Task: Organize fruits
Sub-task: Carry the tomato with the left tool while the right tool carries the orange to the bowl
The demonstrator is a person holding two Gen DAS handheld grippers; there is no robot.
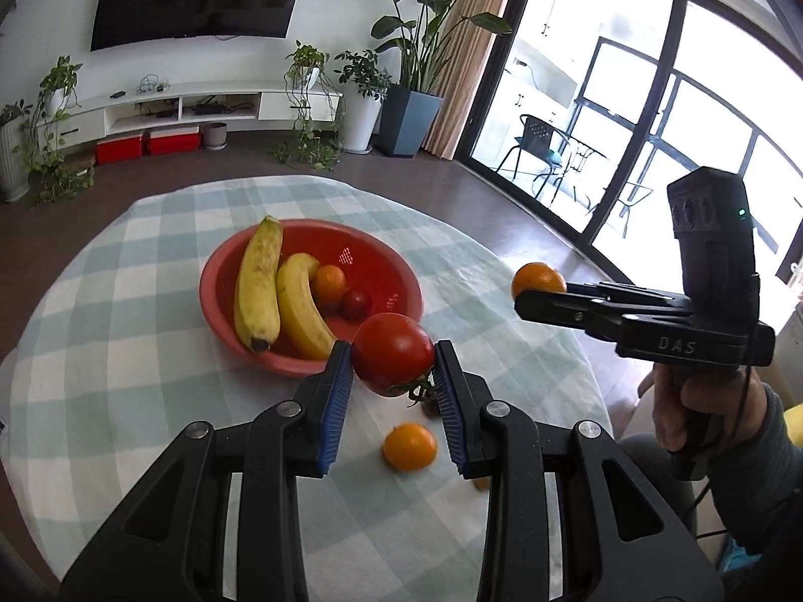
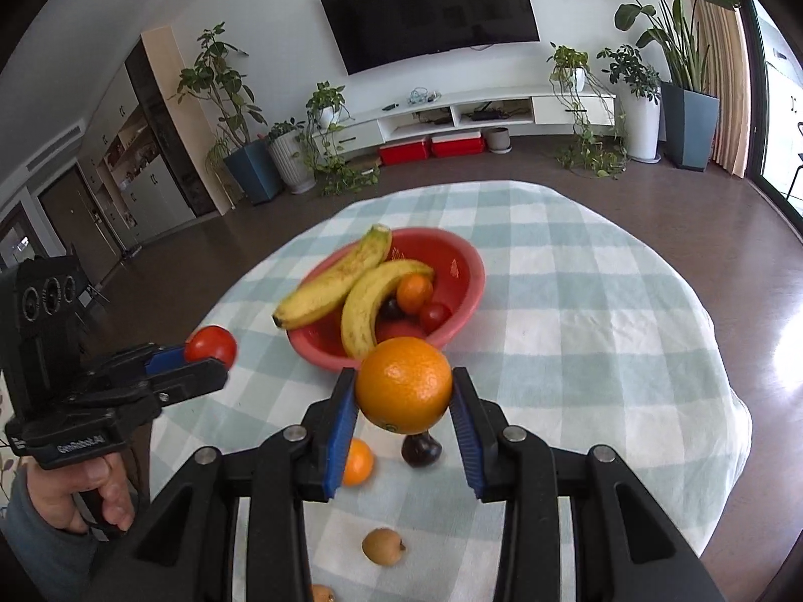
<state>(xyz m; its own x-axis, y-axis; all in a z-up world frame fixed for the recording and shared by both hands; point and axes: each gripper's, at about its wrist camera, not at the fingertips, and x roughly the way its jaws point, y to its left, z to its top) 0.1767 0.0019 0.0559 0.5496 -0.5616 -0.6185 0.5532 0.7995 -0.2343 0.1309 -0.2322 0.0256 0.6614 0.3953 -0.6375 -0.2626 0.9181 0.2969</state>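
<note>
small fruit (image 1: 481,482) mostly hidden behind tool finger, another fruit (image 2: 321,593) cut off at bottom edge

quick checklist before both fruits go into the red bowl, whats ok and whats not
1. Left gripper shut on the tomato, pads on both sides: ok.
2. Right gripper shut on the orange: ok.
3. Both fruits lifted off the checked tablecloth: ok.
4. Room in the red bowl: ok on its right side; two bananas fill the left.
5. Grippers apart from each other: ok.
6. Table done: not ok; a small orange, a dark fruit and a tan fruit lie loose.
</note>
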